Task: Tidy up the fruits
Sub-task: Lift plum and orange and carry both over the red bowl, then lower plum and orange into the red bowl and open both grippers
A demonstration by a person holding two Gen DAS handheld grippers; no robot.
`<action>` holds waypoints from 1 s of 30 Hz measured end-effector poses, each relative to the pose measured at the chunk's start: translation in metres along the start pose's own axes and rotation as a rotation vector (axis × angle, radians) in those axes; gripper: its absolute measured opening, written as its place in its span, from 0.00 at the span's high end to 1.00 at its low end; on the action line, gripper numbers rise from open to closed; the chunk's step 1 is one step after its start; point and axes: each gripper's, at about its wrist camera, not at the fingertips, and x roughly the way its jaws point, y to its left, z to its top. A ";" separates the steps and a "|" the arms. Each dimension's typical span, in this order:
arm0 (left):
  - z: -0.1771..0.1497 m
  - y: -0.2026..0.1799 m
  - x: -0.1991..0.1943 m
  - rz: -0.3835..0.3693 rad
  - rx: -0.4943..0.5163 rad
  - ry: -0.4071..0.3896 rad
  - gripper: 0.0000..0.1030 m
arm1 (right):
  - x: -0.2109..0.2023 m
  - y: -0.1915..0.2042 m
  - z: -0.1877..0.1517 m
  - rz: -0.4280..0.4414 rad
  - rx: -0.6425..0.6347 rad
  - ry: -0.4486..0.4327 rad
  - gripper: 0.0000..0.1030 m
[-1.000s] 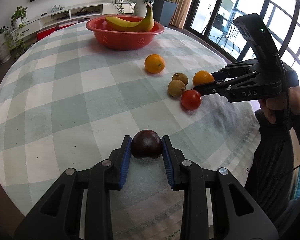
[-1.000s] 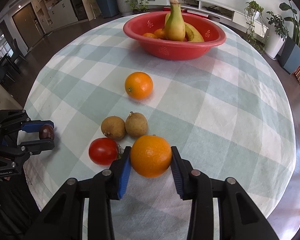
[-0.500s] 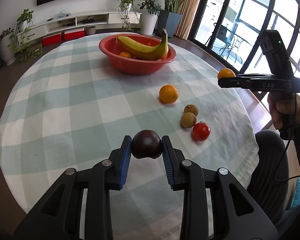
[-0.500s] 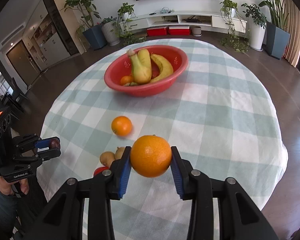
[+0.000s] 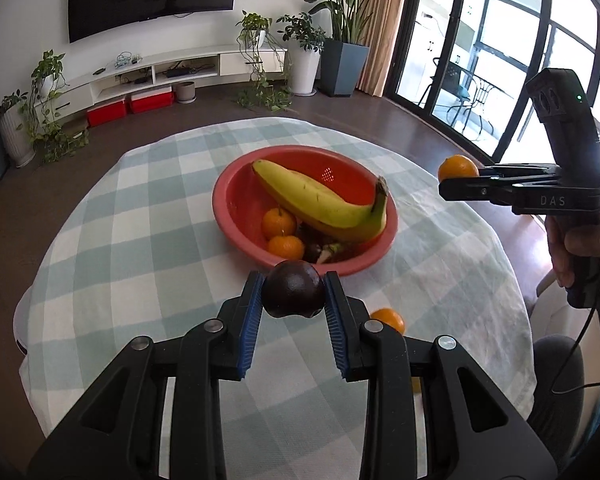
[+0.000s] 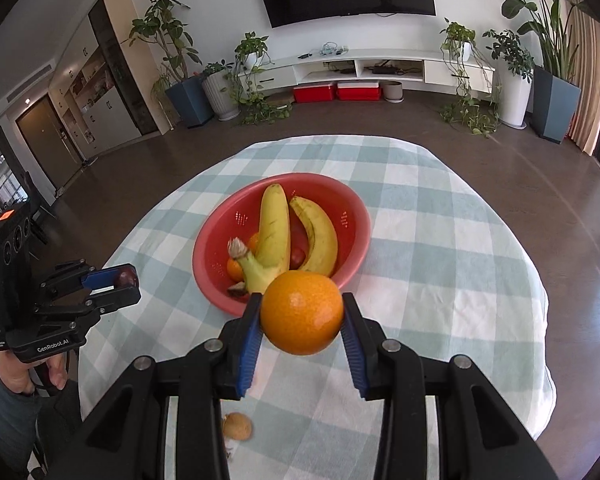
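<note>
A: Left tongs (image 5: pixel 294 296)?
B: Pinching a dark plum (image 5: pixel 293 289) between blue pads, raised above the worktop (image 5: pixel 140 208), aimed down toward the red bowl (image 5: pixel 236 216).

A: Right tongs (image 6: pixel 302 316)?
B: Pinching an orange (image 6: pixel 302 307) at its widest part, likewise lifted clear of the checked cloth, bowl just beyond.

A: Why held so?
B: Probably for carrying: both fruits gripped at mid-height, so no slipping on the way. Both aimed at the bowl, likely the collecting place.

A: In the bowl already?
B: Two bananas (image 6: pixel 276 240) lying across, stems toward the near rim; small oranges (image 5: pixel 278 222) and something dark tucked beneath. Little free room except on top or along the sides.

A: Left on the worktop?
B: Another orange (image 5: pixel 388 318) half hidden behind the left tongs; a brown kiwi (image 6: pixel 238 425) low in the right view. Well apart from the bowl.

A: Risk?
B: Round fruit dropped on the bananas may roll out; lower release near the bowl wall seems safer.
</note>
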 end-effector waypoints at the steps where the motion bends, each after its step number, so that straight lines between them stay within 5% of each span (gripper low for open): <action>1: 0.009 0.002 0.006 0.007 0.002 0.000 0.72 | 0.007 -0.002 0.006 -0.003 0.002 0.008 0.61; 11: 0.055 0.011 0.078 0.034 0.028 0.036 0.72 | 0.064 -0.002 0.029 -0.022 -0.044 0.069 0.61; 27: 0.042 0.012 0.130 0.072 0.044 0.083 0.72 | 0.092 -0.004 0.029 -0.037 -0.054 0.097 0.60; 30: 0.039 0.013 0.131 0.082 0.039 0.081 0.64 | 0.093 -0.007 0.028 -0.034 -0.036 0.095 0.58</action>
